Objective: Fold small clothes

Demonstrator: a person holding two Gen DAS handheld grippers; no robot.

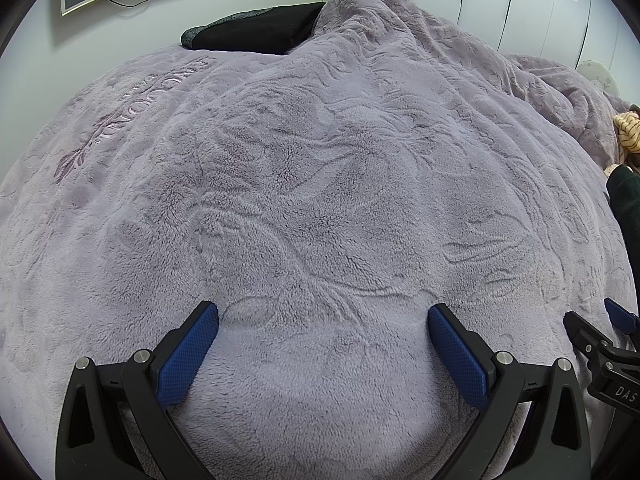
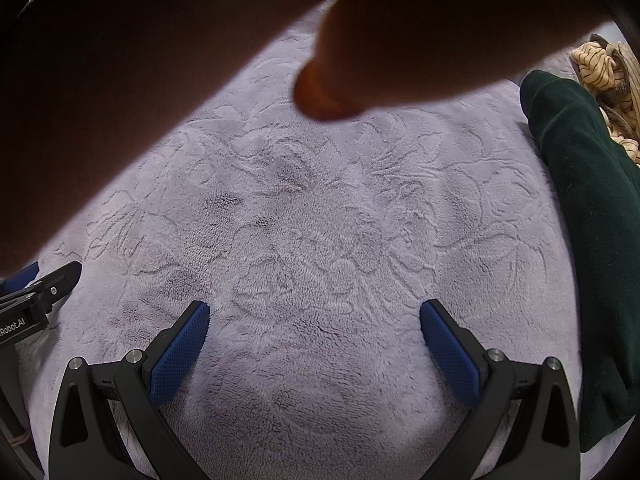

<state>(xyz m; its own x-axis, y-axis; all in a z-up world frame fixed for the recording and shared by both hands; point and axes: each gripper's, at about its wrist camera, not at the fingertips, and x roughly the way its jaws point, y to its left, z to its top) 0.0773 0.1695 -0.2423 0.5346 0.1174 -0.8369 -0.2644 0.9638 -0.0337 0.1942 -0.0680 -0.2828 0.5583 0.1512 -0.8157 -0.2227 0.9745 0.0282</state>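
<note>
My left gripper [image 1: 323,314] is open and empty, low over a lilac fleece blanket [image 1: 304,184] on a bed. My right gripper [image 2: 315,312] is open and empty over the same blanket [image 2: 320,240]. A dark green garment [image 2: 588,216] lies at the right edge of the right wrist view, a little right of the right gripper; a bit of it shows in the left wrist view [image 1: 626,196]. A tan striped garment [image 2: 604,76] lies bunched behind it, also seen in the left wrist view [image 1: 630,130]. A blurred hand [image 2: 332,80] very close to the lens hides the top of the right wrist view.
A black pillow or folded cloth [image 1: 256,28] lies at the head of the bed. The blanket bunches up high at the back right [image 1: 400,32]. White wardrobe doors [image 1: 540,4] stand behind. The right gripper shows at the left view's right edge [image 1: 600,344].
</note>
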